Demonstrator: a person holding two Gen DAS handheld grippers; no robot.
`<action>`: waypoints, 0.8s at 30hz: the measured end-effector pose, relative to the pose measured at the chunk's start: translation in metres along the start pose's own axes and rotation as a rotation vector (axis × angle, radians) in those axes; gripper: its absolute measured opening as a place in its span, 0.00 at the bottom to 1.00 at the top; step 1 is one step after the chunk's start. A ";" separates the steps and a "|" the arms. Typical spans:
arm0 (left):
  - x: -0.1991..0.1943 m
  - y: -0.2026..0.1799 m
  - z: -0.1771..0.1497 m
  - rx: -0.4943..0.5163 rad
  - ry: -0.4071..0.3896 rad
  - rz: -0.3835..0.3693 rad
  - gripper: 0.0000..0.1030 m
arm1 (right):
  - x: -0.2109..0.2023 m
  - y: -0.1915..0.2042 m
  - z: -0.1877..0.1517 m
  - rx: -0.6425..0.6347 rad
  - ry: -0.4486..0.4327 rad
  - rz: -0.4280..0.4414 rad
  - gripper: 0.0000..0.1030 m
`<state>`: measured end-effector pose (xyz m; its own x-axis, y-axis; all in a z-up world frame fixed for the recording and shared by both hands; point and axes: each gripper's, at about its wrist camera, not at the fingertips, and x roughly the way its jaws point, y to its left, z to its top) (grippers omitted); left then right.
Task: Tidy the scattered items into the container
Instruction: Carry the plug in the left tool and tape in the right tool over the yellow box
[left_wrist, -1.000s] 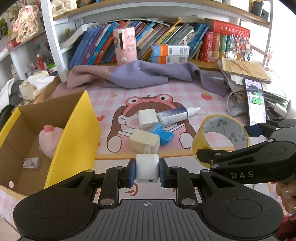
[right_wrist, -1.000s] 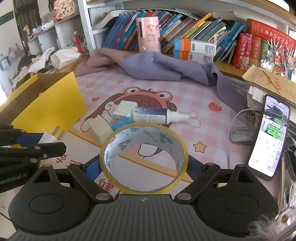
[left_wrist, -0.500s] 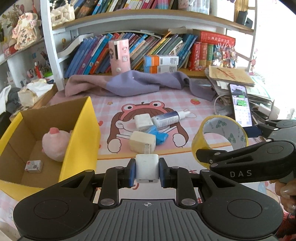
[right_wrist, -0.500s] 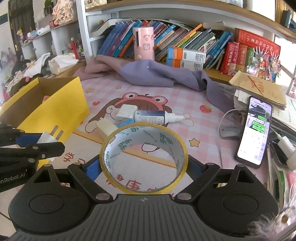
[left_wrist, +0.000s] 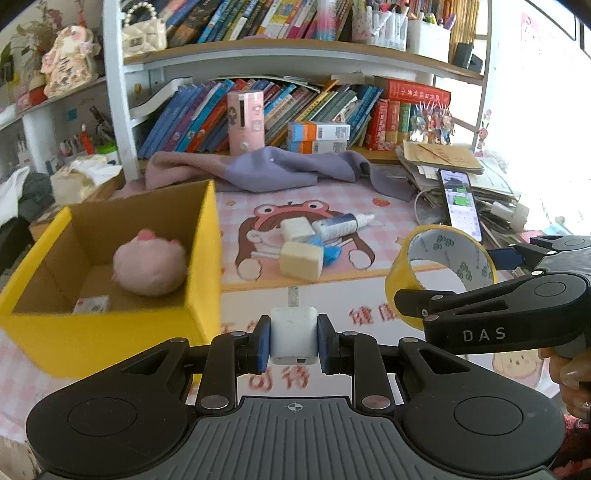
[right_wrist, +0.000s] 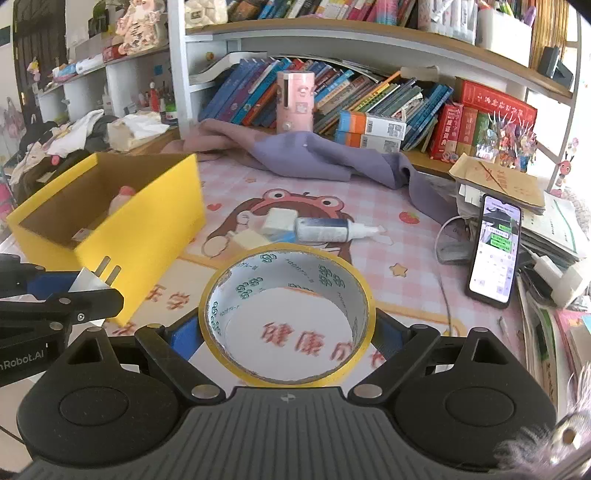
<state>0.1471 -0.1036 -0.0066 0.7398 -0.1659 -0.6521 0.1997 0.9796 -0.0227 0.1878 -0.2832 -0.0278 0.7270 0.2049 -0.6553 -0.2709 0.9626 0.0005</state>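
left gripper jaws pinching white charger plug, prongs forward, above tabletop just right of yellow box. right gripper jaws spread wide, clamped on yellow tape roll, lifted. inside box: pink plush, small carton. left on tabletop: foam blocks, spray bottle.
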 end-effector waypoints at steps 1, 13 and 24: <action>-0.006 0.005 -0.005 -0.008 0.001 -0.003 0.23 | -0.004 0.007 -0.003 -0.002 0.001 -0.004 0.88; -0.065 0.043 -0.067 -0.031 0.012 -0.038 0.23 | -0.057 0.080 -0.058 0.004 0.016 -0.051 0.88; -0.101 0.074 -0.094 -0.068 -0.004 -0.012 0.23 | -0.081 0.134 -0.074 -0.025 0.016 -0.022 0.88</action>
<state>0.0266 -0.0040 -0.0133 0.7398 -0.1784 -0.6487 0.1647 0.9829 -0.0824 0.0460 -0.1839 -0.0312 0.7232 0.1803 -0.6666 -0.2702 0.9623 -0.0328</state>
